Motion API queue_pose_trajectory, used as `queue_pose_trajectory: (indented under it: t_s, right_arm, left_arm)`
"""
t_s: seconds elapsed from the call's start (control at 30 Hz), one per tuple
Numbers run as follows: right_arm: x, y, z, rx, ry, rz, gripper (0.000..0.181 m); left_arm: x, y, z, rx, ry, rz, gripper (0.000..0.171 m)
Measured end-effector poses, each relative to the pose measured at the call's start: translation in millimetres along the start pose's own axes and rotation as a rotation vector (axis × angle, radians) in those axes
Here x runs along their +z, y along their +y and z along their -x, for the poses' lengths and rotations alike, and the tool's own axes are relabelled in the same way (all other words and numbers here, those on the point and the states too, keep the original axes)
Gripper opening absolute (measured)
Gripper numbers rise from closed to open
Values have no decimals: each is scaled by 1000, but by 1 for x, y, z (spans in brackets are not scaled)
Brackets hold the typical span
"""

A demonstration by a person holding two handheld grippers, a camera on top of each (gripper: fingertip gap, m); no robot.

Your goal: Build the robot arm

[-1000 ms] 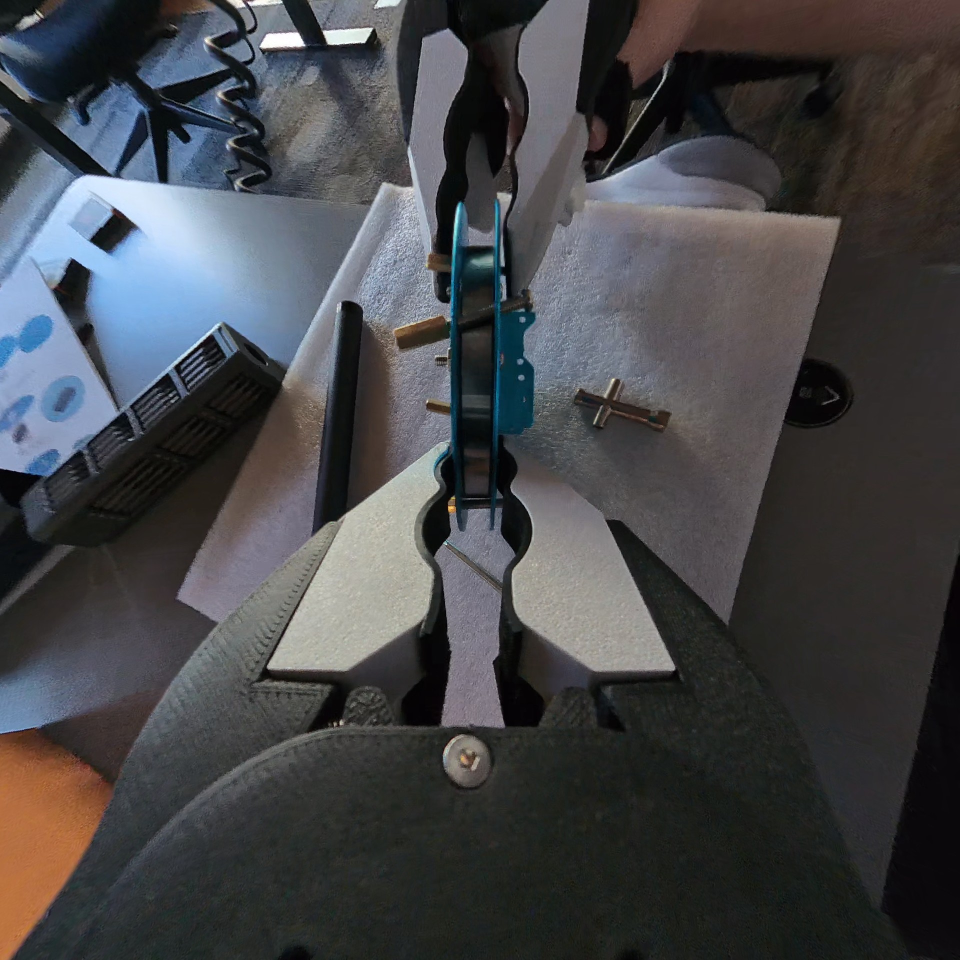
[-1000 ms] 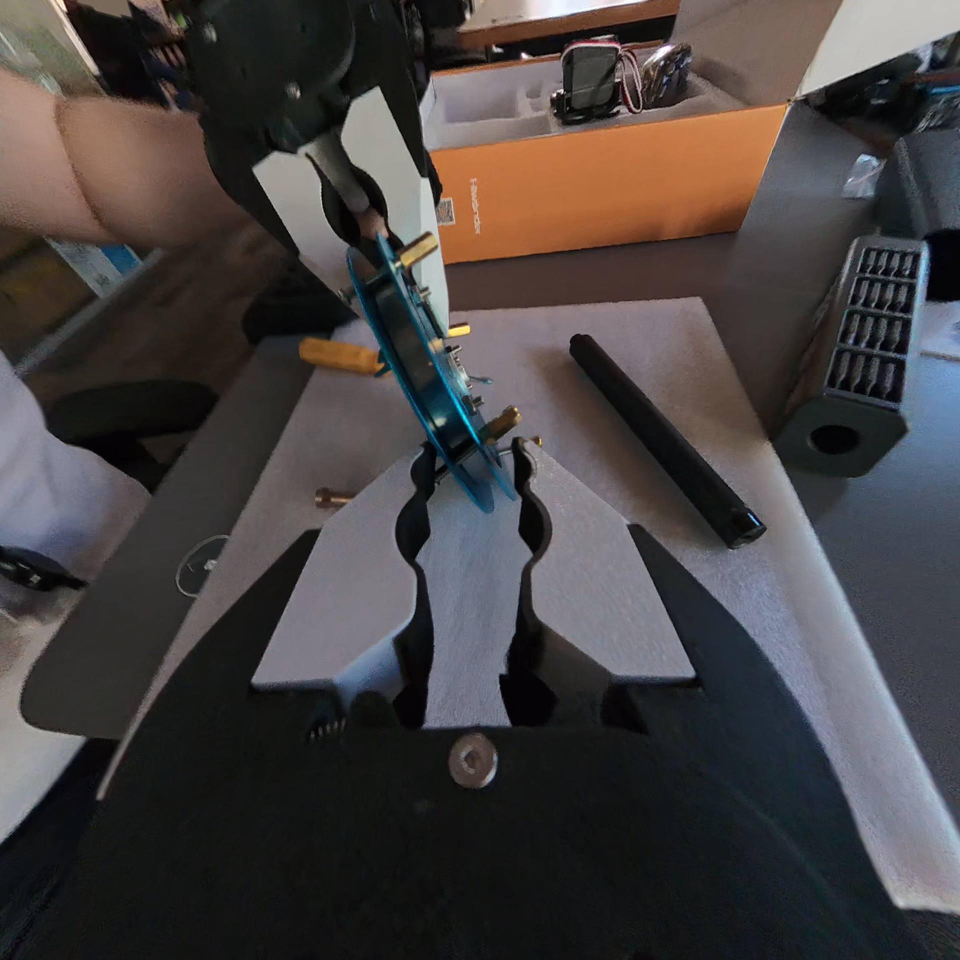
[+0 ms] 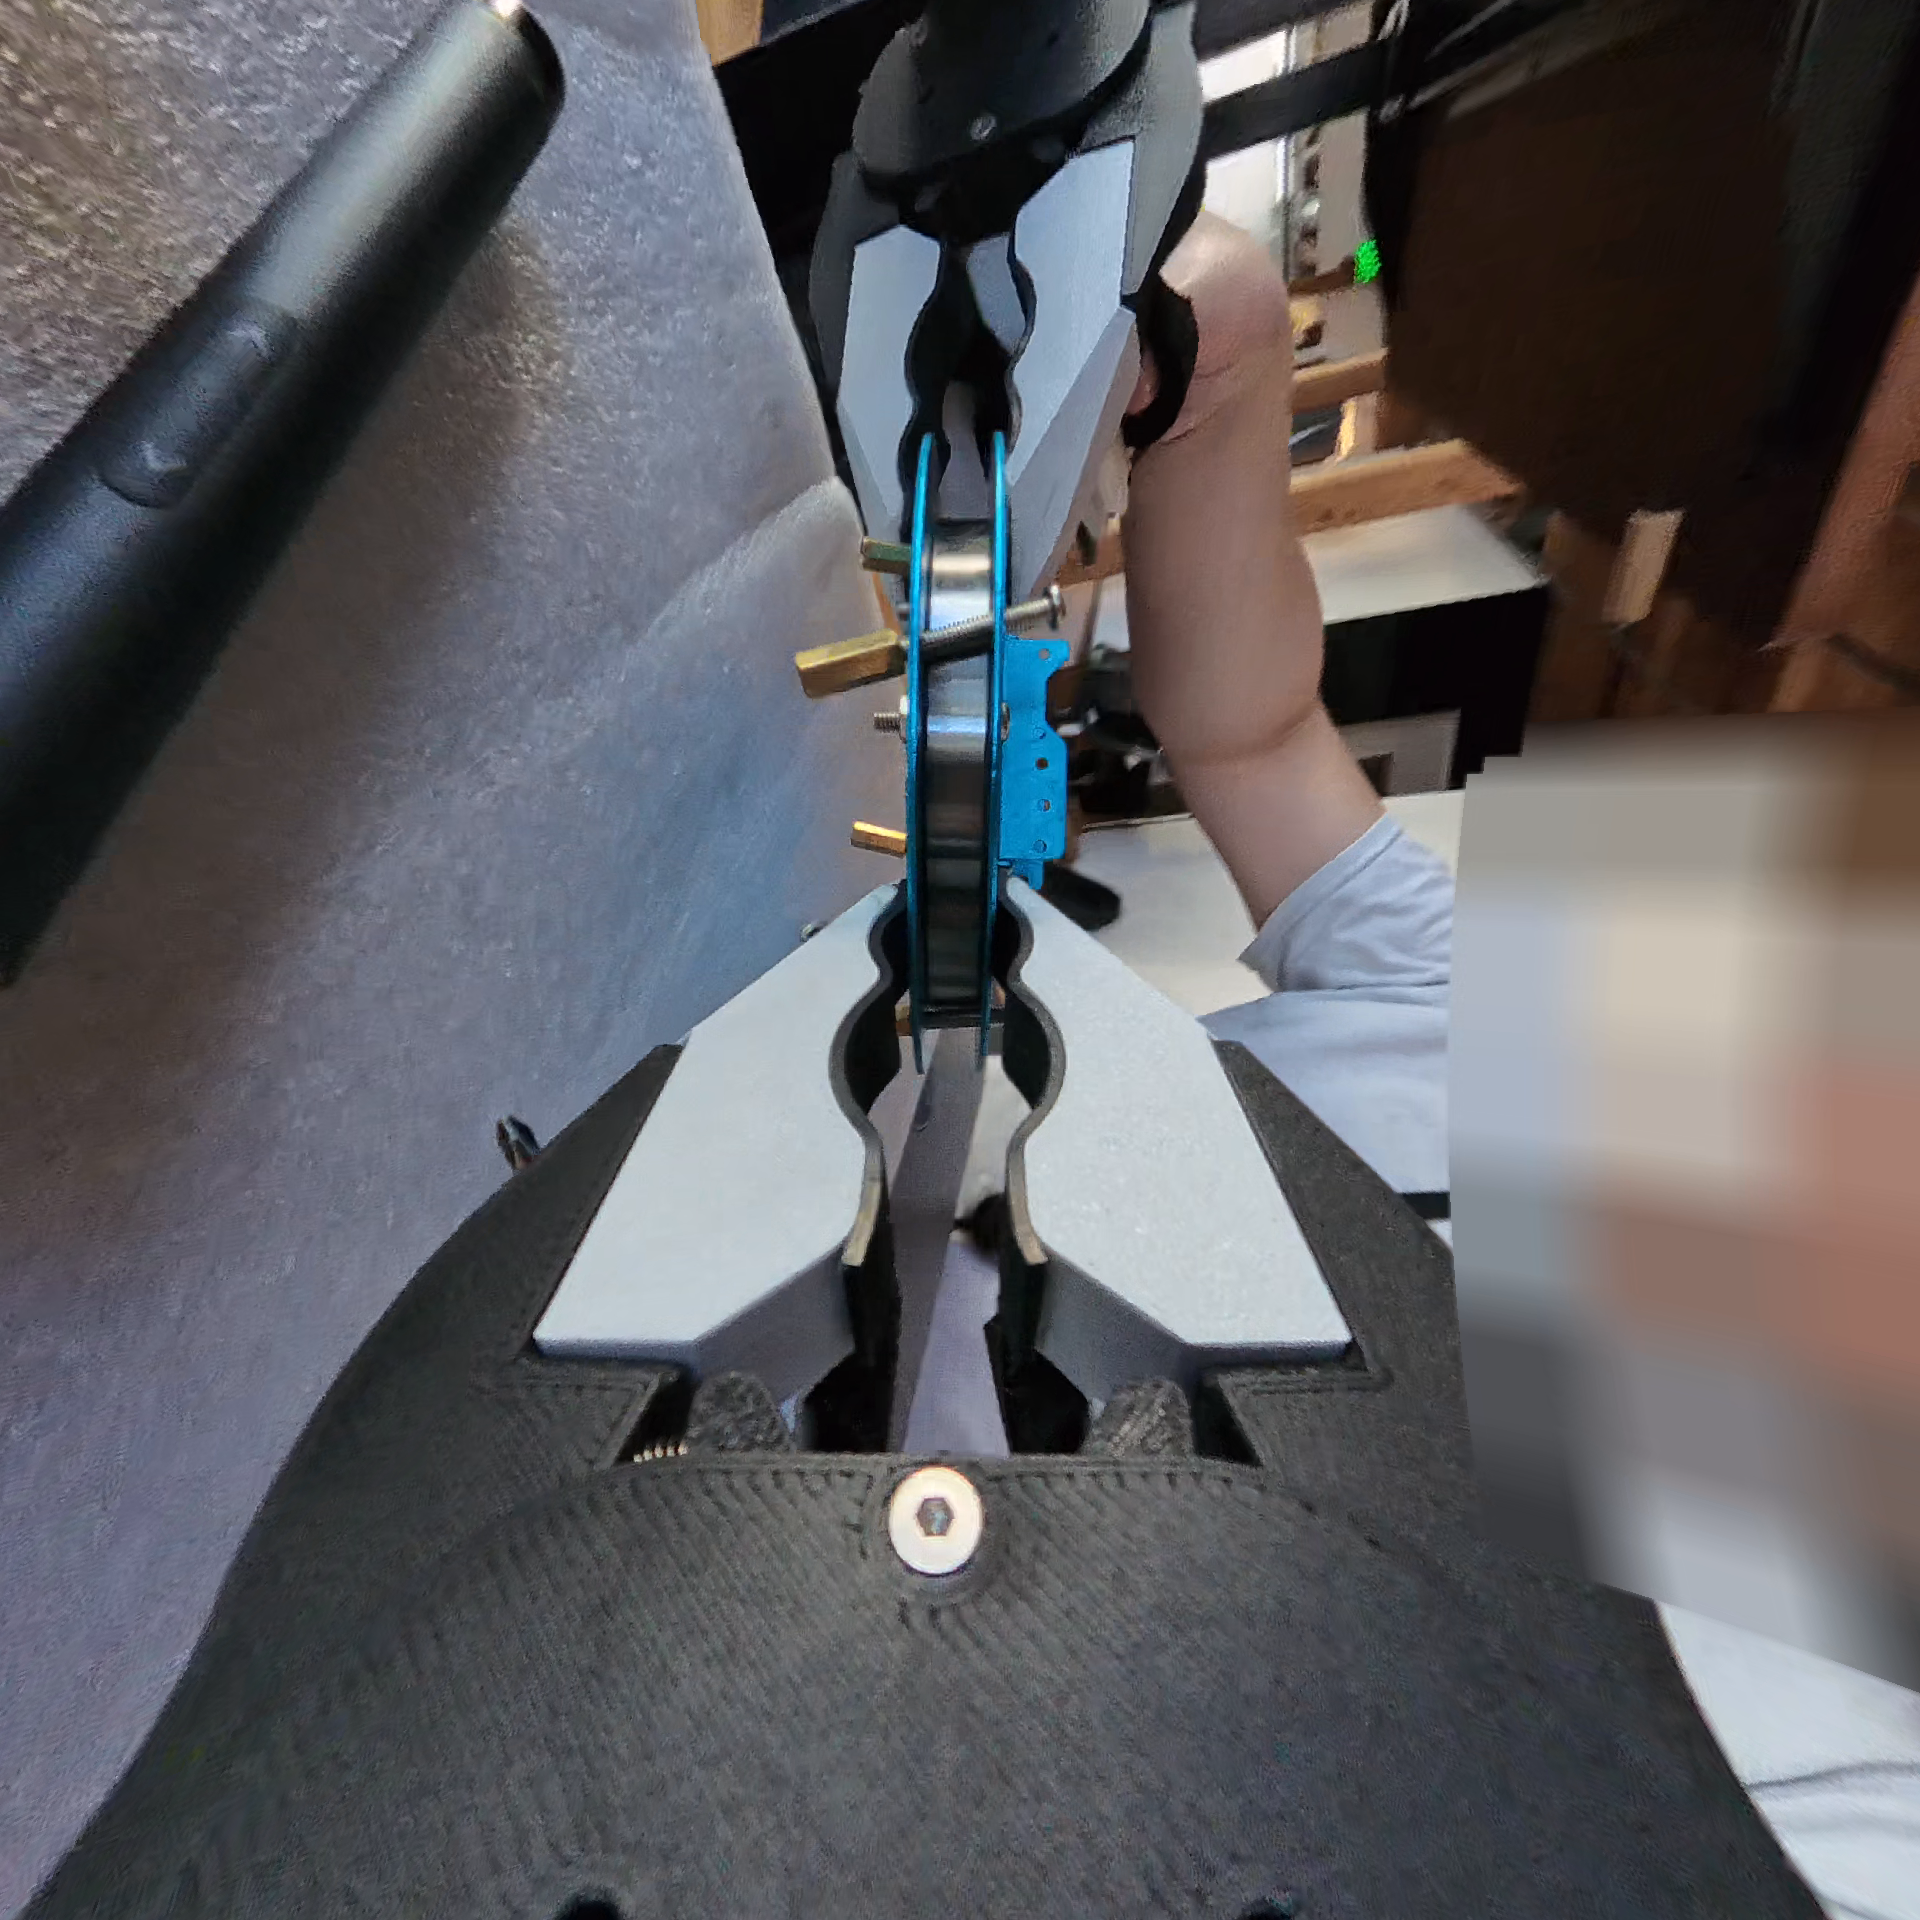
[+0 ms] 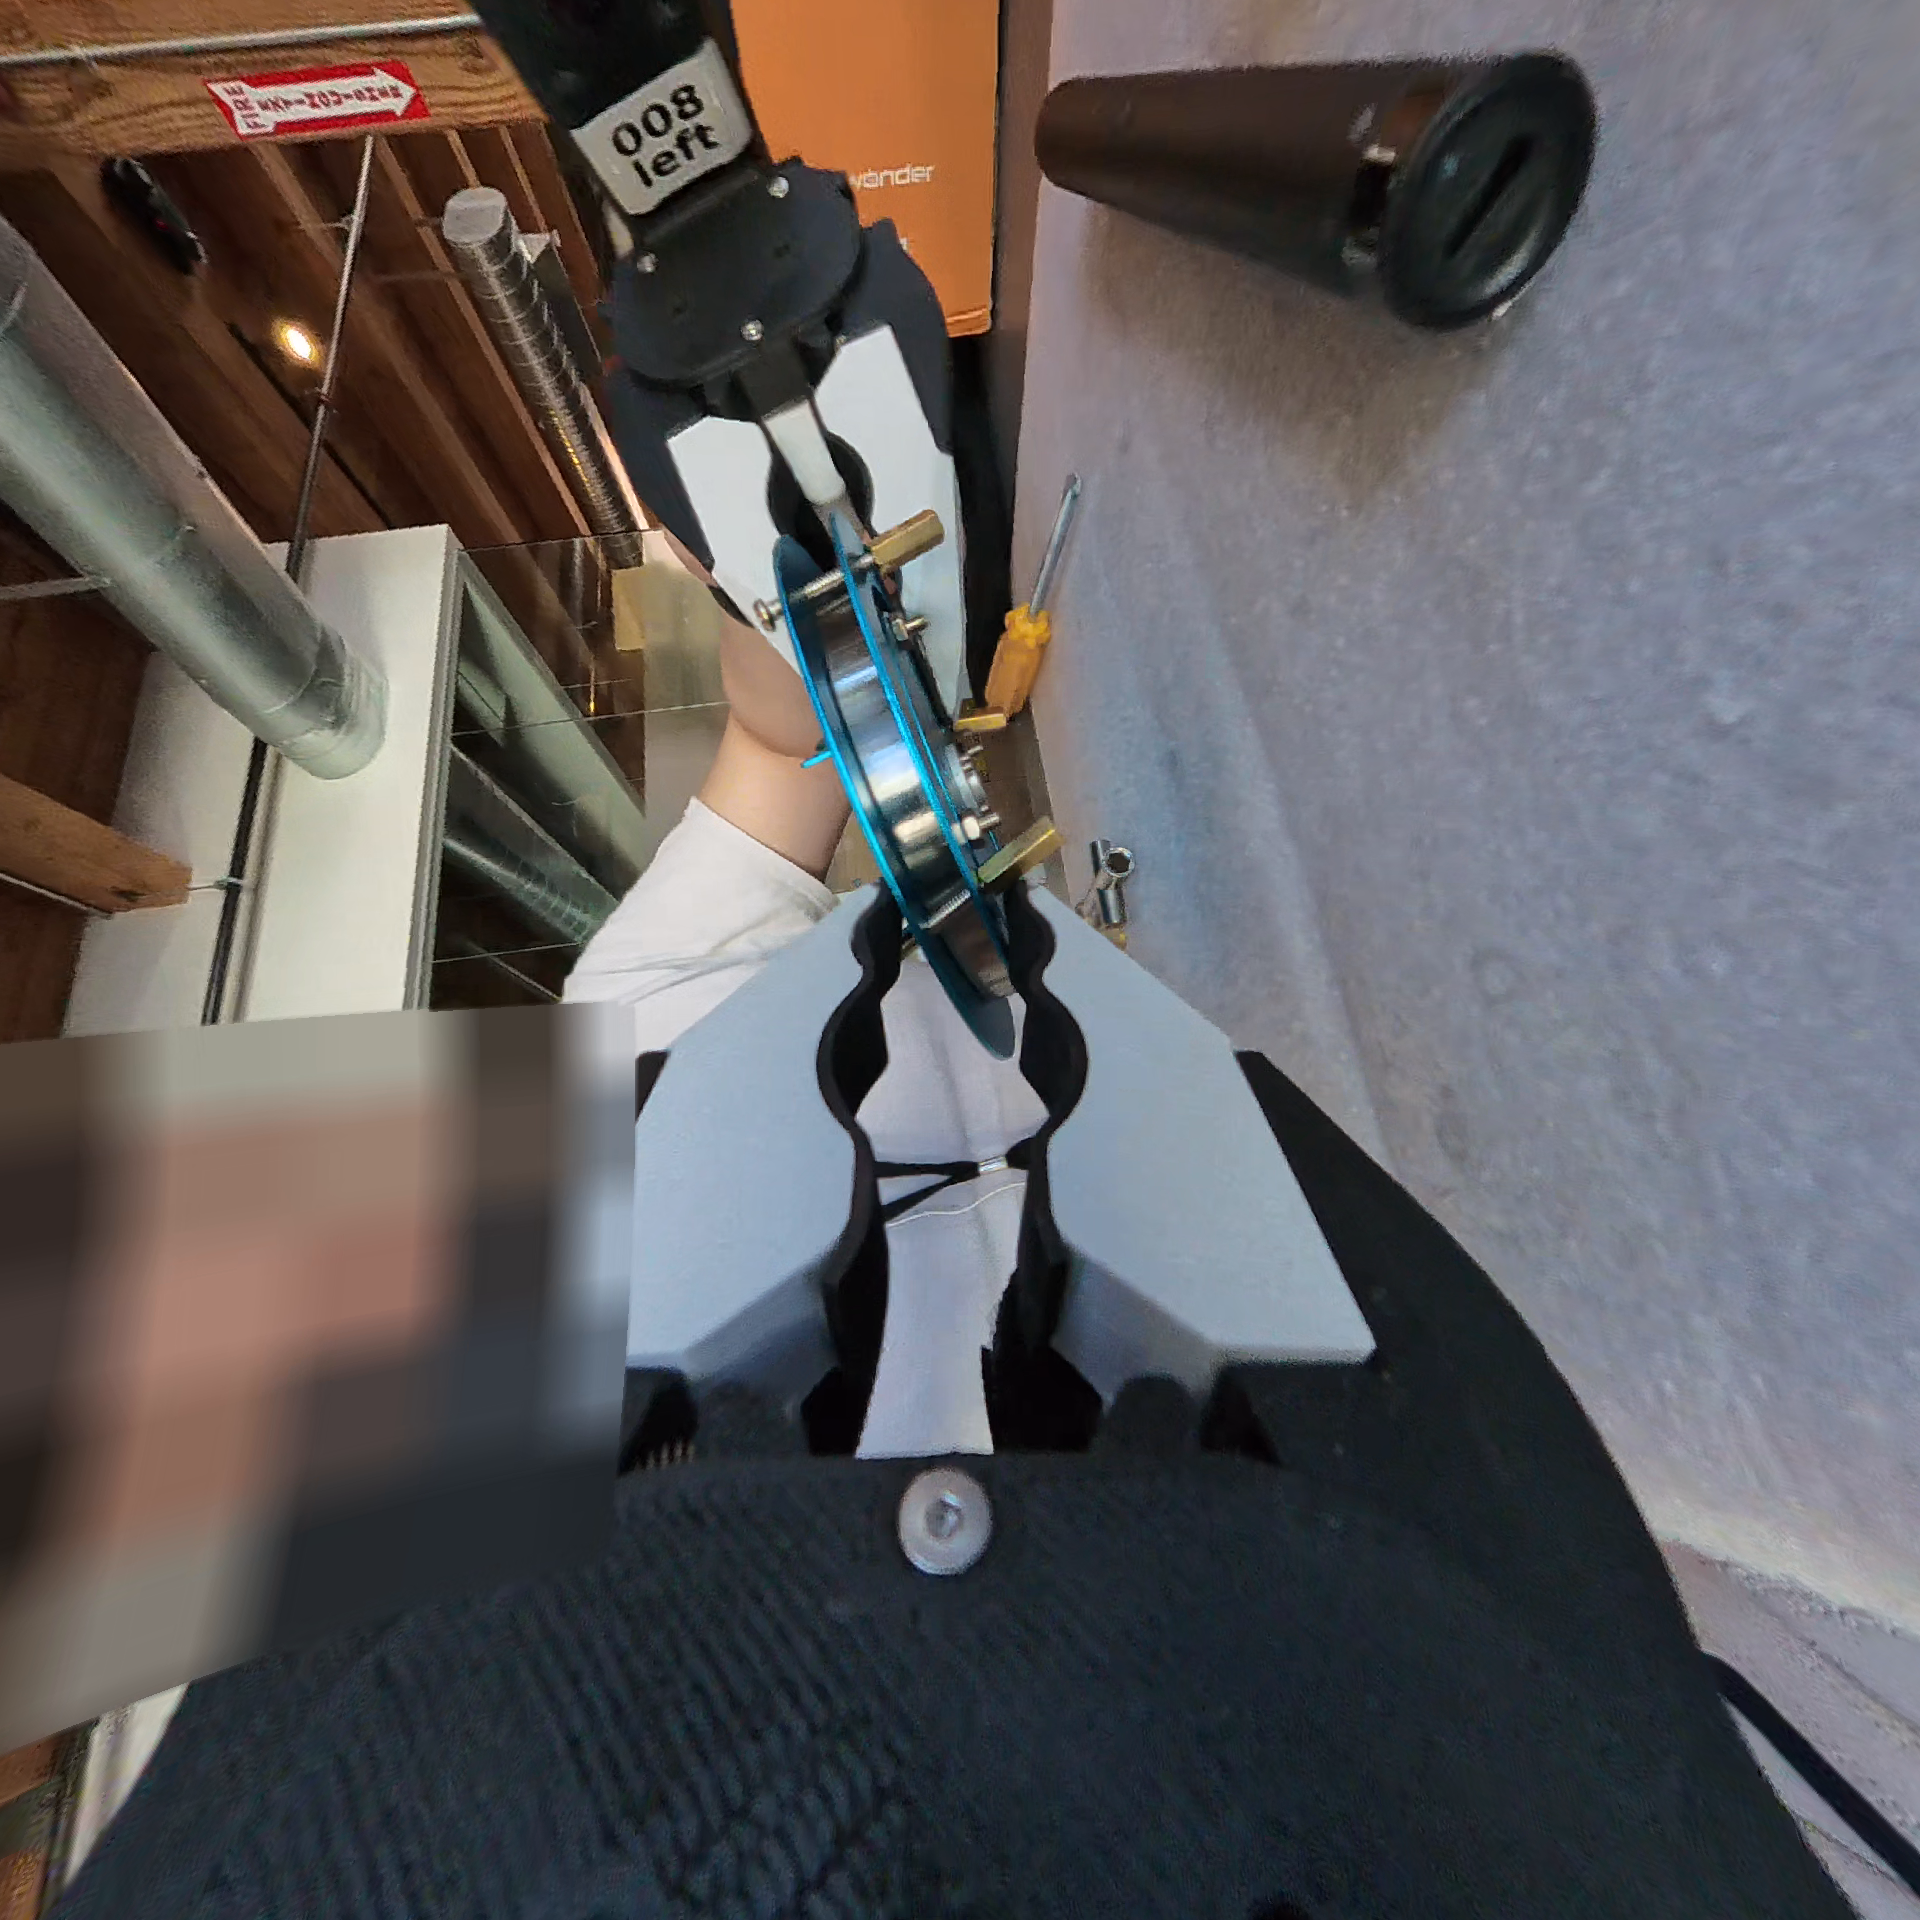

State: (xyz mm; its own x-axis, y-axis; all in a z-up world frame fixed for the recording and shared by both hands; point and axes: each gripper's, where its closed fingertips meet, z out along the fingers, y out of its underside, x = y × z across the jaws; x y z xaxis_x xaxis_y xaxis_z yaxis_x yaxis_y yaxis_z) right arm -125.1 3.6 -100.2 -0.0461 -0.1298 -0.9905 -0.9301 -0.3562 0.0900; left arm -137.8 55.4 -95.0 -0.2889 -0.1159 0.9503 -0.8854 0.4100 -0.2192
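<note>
Left wrist view: the white foam sheet [image 3: 436, 831], level a second ago, now fills the left side as a steep wall, with the black cylindrical rod [image 3: 239, 343] tilted on it. Both tools have rolled sideways. Left gripper [image 3: 951, 971] and right gripper [image 4: 951, 951] pinch opposite rims of the blue two-plate metal disc assembly with brass standoffs [image 3: 956, 748], held in the air between them.

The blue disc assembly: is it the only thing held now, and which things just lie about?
Held:
- blue disc assembly, gripped by left tongs and right tongs

Lying about:
- black tube
- yellow screwdriver
- cross wrench
- foam sheet
</note>
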Motion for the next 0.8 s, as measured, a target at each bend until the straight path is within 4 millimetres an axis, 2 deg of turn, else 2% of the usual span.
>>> queue_pose_trajectory:
  t_s: [0.2,0.53,0.7,0.8]
  right_arm:
    - [-13,-10,-9,73,43,37,19]
    - [-12,-21,-27,92,94,38,19]
    - [-11,-23,-29,75,119,36,20]
    - [-11,-25,-31,61,139,27,20]
  left_arm:
    - [10,-9,6,-110,15,-56,12]
    - [12,-8,30,-181,-38,-102,15]
    - [9,-8,33,-173,-66,-113,17]
    - [6,-10,34,-174,-105,-130,27]
